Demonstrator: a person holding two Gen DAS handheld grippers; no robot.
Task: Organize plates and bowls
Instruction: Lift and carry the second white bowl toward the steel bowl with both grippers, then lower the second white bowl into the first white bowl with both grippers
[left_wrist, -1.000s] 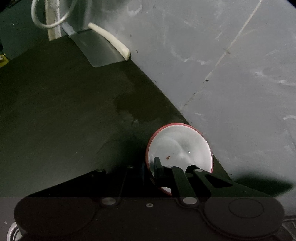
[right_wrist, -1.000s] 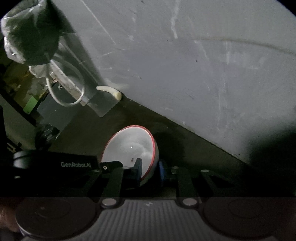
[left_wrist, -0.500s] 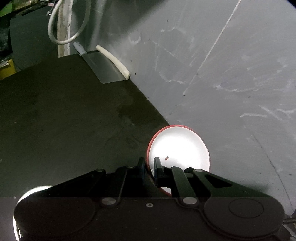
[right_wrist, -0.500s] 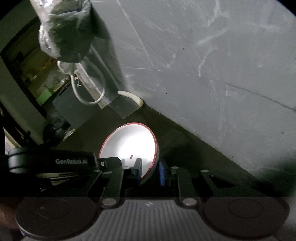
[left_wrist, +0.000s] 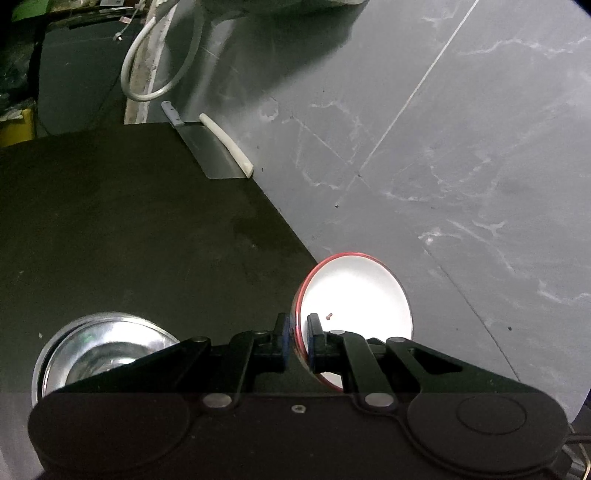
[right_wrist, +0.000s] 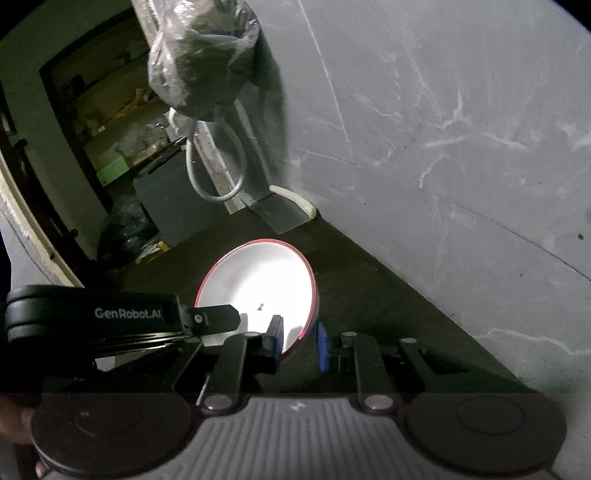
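One tool (left_wrist: 297, 338) still clamps the bowl (left_wrist: 356, 291); the right tool (right_wrist: 300, 341) has parted.

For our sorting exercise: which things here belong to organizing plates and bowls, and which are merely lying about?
Belongs to the job:
red-rimmed bowl
steel bowl
left gripper
right gripper

Lying about:
cleaver
white hose
hanging bag

Cleaver (left_wrist: 214, 157) w/ white handle (left_wrist: 227, 144) against grey wall (left_wrist: 461, 147); cable loop (left_wrist: 147, 74) above.
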